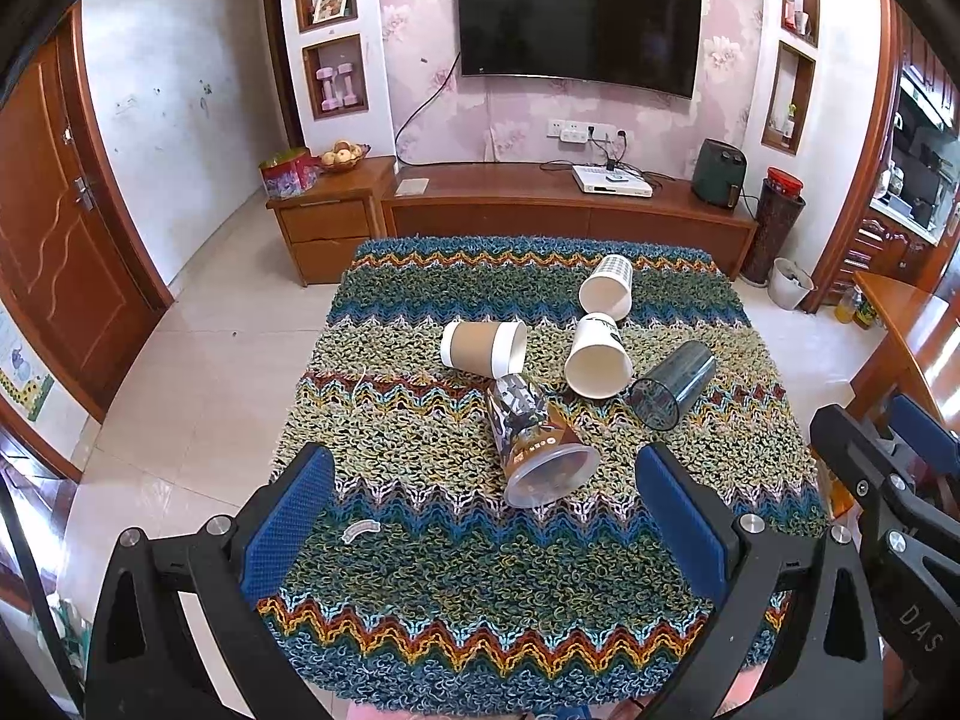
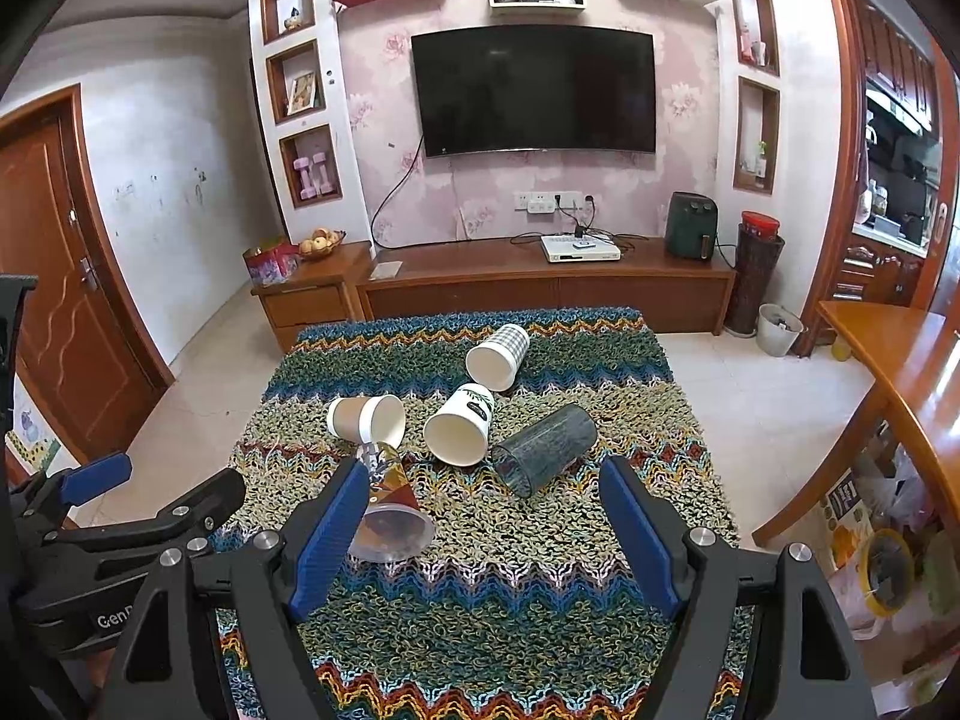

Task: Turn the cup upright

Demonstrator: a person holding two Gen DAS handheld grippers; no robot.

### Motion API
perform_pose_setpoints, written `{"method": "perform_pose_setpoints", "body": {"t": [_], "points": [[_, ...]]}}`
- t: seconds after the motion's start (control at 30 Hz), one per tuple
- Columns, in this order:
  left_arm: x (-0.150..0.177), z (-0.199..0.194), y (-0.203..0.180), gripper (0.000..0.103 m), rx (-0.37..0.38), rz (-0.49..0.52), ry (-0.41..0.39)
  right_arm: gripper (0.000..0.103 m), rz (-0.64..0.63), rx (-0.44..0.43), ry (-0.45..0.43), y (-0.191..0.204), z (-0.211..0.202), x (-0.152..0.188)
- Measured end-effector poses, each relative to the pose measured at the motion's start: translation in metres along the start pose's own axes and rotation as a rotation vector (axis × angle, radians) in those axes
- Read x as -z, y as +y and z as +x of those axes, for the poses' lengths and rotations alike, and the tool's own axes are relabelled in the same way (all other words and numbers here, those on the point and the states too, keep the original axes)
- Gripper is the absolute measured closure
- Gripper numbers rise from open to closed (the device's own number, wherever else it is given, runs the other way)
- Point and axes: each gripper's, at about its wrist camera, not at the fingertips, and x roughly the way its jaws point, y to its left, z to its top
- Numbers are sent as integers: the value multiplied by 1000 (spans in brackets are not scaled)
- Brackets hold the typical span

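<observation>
Two black hand-held grippers are showing textured blue pads (image 1: 288, 516), silver screws (image 1: 219, 523) (white lettering marking the frames): left hand-held gripper (image 1: 483, 519), right hand-held gripper (image 2: 486, 534).

In the right wrist view, the blue pad of the right gripper's near finger (image 2: 329, 534) covers one side of the printed clear cup (image 2: 393, 516), and that cup in turn hides the lower rim of the brown-sleeved paper cup (image 2: 366, 417). The left gripper (image 2: 90, 516) is cut off by that picture's left edge, so how its jaws stand cannot be told there. In the left wrist view, the small white curved scrap (image 1: 359, 530) on the rug (image 1: 480, 600) is too small to identify.
</observation>
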Motion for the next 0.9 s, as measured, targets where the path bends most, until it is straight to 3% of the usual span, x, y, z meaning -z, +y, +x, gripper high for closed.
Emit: {"method": "perform_pose_setpoints", "body": {"t": [0.9], "points": [[-1, 41, 4, 2, 5, 1, 103, 23, 8, 11, 91, 4, 36, -3]]}}
